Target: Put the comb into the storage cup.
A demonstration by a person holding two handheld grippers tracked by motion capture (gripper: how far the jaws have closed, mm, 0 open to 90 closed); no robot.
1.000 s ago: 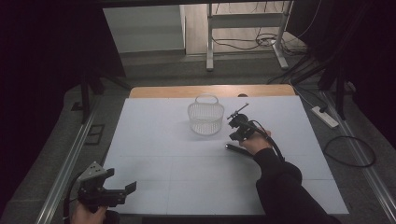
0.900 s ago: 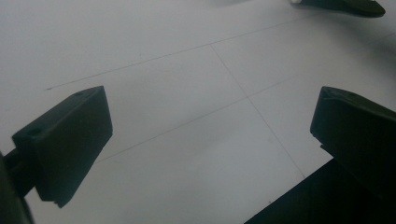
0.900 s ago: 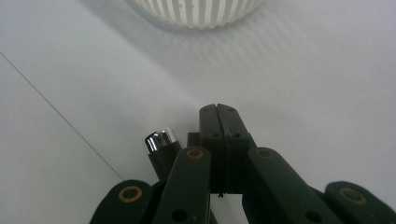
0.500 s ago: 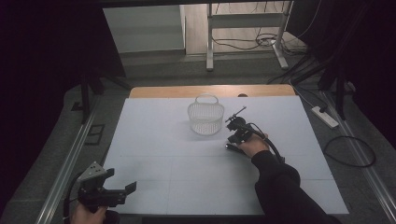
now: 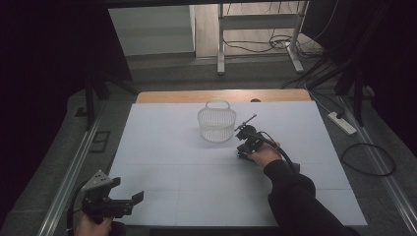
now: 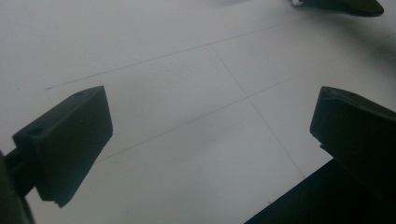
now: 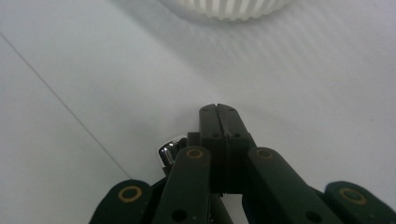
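A wide white surface [image 5: 162, 147] covers most of the table, crossed by thin seams that split it into panels; at its far edge a strip of bare wood [image 5: 196, 96] shows. Around it the room is dim: dark curtains close off both sides, a grey floor runs beyond the far edge, and the white legs of a metal frame [image 5: 221, 44] stand there among loose black cables. On the floor to the right lie a white power strip [image 5: 343, 123] and a coiled black cable [image 5: 369, 160], and a metal rail [image 5: 74, 167] runs along the left side of the table.

A white slatted basket [image 5: 217, 123] with a hoop handle stands upright on the far middle of the surface. Just right of it and slightly nearer, the right tongs [image 5: 241, 155] rest low over the surface, held by a hand in a dark sleeve. In the right gripper view the right tongs [image 7: 218, 112] are fully closed, jaw against jaw, pointing toward the ribbed base of the basket [image 7: 224, 8] but apart from it; a small shiny metal piece [image 7: 169, 150] shows beside the jaws on the left, and what it is cannot be told.

The left tongs [image 5: 132, 200] sit at the near left corner, well apart from the basket. In the left gripper view the left tongs [image 6: 210, 130] stand wide open over bare white surface, with nothing between them
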